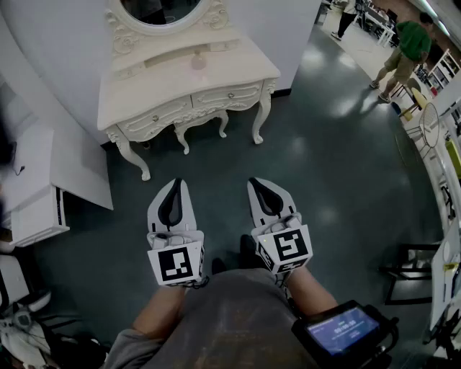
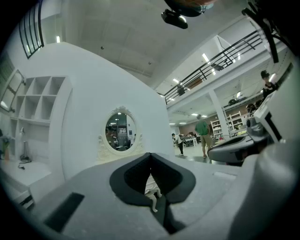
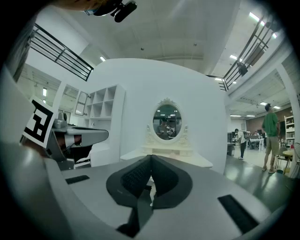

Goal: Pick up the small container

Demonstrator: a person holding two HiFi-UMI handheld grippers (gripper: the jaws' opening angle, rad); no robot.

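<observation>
A small pinkish container (image 1: 198,62) stands on top of the cream dressing table (image 1: 144,86), below its oval mirror (image 1: 164,11). Both grippers hang side by side over the dark floor, well short of the table and pointing toward it. My left gripper (image 1: 175,182) is shut with nothing between its pads, and my right gripper (image 1: 258,181) is shut and empty too. In the left gripper view the dark pads (image 2: 136,176) meet at the tip, with the mirror (image 2: 120,131) far ahead. The right gripper view shows its closed pads (image 3: 136,178) below the table (image 3: 168,157).
White shelving (image 1: 32,194) stands at the left by the curved white wall. A person in green (image 1: 403,52) walks at the far right. A black stand (image 1: 410,274) and a device with a lit screen (image 1: 342,333) sit at the lower right.
</observation>
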